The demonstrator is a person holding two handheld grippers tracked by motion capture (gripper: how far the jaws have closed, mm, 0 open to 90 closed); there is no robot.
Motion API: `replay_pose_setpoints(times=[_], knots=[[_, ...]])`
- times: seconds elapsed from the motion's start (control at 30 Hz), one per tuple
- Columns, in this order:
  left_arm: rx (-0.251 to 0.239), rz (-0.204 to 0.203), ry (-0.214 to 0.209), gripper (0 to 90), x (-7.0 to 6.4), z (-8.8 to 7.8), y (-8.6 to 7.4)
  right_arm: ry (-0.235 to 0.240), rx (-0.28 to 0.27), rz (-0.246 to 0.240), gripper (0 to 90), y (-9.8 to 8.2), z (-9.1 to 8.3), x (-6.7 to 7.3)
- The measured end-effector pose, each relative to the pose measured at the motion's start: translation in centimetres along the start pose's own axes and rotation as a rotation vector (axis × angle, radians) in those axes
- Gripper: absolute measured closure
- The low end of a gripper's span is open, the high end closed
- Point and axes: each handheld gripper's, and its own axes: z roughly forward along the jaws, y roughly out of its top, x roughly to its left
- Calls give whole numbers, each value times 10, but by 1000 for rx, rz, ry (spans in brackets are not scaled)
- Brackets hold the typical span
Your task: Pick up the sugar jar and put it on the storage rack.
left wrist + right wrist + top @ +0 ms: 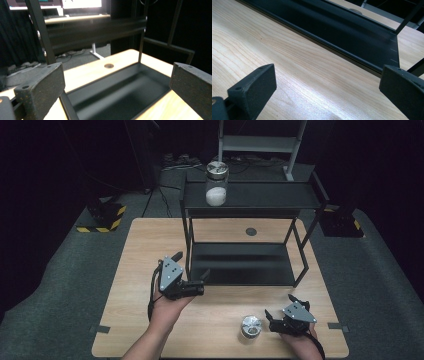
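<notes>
Dark surroundings blur beyond the table (pixel 150 245); both grippers' jaws gape empty.

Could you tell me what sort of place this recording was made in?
Probably a lab or studio set up for recording, not a home. A bare wooden table stands among black curtains, hazard-striped stand feet and loose cables sit on the grey floor, and a black metal shelf holds a jar.

Wide-apart tongs (pixel 117 87) before black rack (pixel 120 87)

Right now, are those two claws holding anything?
No. The left gripper and right gripper are both open and empty; the jar stands free beside the right one.
</notes>
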Motion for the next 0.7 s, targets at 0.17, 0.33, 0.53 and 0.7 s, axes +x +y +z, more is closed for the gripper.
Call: replay_pose_setpoints(times=[0.17,0.33,0.53,0.7], knots=[[57,-9,-2,4,0,1,-23,0,-1,-2,0,0,0,0],[94,-27,-11,4,2,2,-39,-1,-2,-3,0,0,0,0],[151,-43,-14,4,3,1,-60,-2,-2,-3,0,0,0,1],[205,-14,1,4,4,-5,-80,-3,-4,-6,0,-1,0,1]])
